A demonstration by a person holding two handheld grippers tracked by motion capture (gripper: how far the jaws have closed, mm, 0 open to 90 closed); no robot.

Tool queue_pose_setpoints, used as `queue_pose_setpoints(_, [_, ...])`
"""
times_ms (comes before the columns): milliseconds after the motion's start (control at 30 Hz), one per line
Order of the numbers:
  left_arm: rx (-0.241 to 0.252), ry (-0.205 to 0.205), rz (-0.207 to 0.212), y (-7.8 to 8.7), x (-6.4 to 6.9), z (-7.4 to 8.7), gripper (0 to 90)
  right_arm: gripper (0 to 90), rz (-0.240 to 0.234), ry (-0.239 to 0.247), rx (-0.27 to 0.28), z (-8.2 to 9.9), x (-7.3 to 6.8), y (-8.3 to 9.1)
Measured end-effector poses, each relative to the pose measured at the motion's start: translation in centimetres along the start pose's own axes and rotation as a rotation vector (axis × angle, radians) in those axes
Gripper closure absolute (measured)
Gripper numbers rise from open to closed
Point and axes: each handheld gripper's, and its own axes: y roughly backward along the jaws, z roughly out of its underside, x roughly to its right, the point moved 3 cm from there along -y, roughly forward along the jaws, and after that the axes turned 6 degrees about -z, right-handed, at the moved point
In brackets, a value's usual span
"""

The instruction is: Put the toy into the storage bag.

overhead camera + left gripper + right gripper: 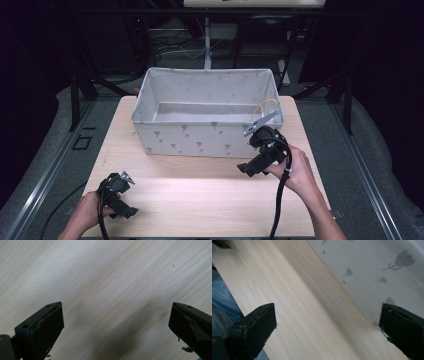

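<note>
The fabric storage bin (207, 117) stood on the far half of the wooden counter (200, 195), toward 12 o'clock from the person, its open top upward and its grey patterned front wall facing the near edge. No contents could be made out inside it from the high view.

The right tongs (248, 169) were held just off the bin's near right corner, at roughly 2 o'clock from the counter's centre. In the right gripper view the jaws stood wide apart, released, with nothing between them; the bin's patterned wall (372, 272) lay close ahead, and bare wood lay beneath.

The left tongs (125, 210) rested low at the counter's near left corner, at roughly 8 o'clock, well apart from the bin. In the left gripper view the jaws were likewise spread and released, with bare wood grain (107, 290) between them.
</note>
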Motion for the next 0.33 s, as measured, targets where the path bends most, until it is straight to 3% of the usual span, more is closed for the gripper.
queue_pose_setpoints(333, [0.016,-0.005,0.0,0.1,0.0,-0.1,0.1,1.2,-0.046,-0.014,-0.075,1.5,-0.7,-1.6])
